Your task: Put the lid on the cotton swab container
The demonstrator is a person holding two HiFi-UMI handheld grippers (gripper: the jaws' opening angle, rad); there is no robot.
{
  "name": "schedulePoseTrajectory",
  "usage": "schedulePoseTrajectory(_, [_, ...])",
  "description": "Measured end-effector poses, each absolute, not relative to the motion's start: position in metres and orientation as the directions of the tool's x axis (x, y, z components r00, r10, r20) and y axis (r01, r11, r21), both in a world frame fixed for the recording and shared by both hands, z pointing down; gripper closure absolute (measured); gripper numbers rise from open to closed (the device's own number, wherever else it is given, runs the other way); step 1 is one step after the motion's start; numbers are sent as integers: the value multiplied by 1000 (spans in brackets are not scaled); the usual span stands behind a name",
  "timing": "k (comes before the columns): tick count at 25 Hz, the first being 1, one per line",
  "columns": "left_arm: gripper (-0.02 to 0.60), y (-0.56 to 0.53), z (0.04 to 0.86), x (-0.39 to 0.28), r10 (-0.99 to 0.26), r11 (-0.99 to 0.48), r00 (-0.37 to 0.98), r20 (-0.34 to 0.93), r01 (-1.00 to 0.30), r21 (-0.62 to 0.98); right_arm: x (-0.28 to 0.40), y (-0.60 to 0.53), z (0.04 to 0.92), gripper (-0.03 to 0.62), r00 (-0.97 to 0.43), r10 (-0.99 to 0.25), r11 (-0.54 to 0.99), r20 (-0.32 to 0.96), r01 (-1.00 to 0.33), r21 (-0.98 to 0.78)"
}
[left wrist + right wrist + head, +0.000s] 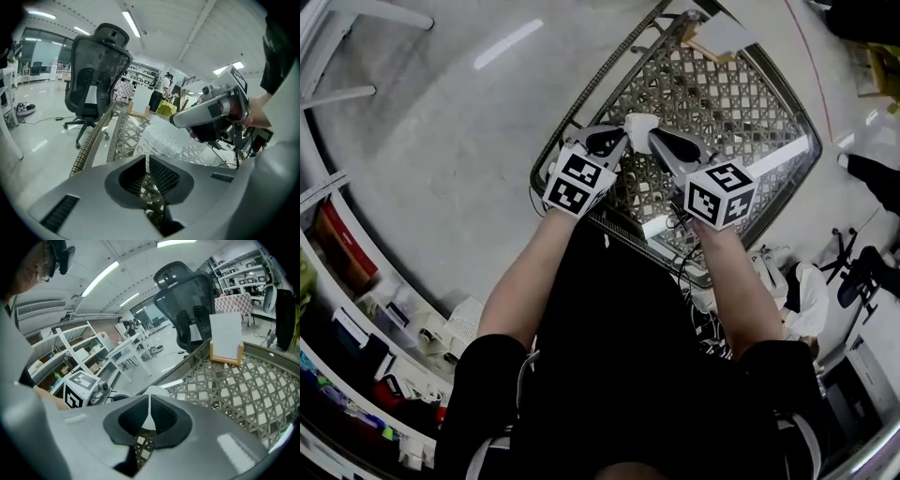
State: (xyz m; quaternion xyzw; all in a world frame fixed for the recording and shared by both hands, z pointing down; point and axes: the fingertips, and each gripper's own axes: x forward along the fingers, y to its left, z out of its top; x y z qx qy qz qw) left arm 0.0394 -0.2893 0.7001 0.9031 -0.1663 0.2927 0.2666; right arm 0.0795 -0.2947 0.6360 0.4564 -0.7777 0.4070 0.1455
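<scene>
A: Left gripper (146, 158)?
B: Jaws drawn together, only a slit at the tips, nothing in it. Lattice table (123, 136) shows through the gap below.
A: Beyond that?
B: Right gripper (174, 120) upper right, over the table, hand (254, 117) behind it. Points left; can't tell how its jaws stand. Black chair (96, 70) beyond the table's left edge. White card (141, 99) upright at the far end.

Glossy floor (441, 159); lattice table (722, 94), perhaps rattan; smooth white plastic lid (639, 122); wooden card stand (225, 361).
</scene>
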Motion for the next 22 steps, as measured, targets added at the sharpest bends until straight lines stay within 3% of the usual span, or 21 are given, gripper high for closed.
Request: schedulePoseTrajectory(22, [552, -296, 700, 17, -176, -774, 760, 625, -500, 390, 65, -294, 651, 583, -446, -478, 388, 757, -880, -273])
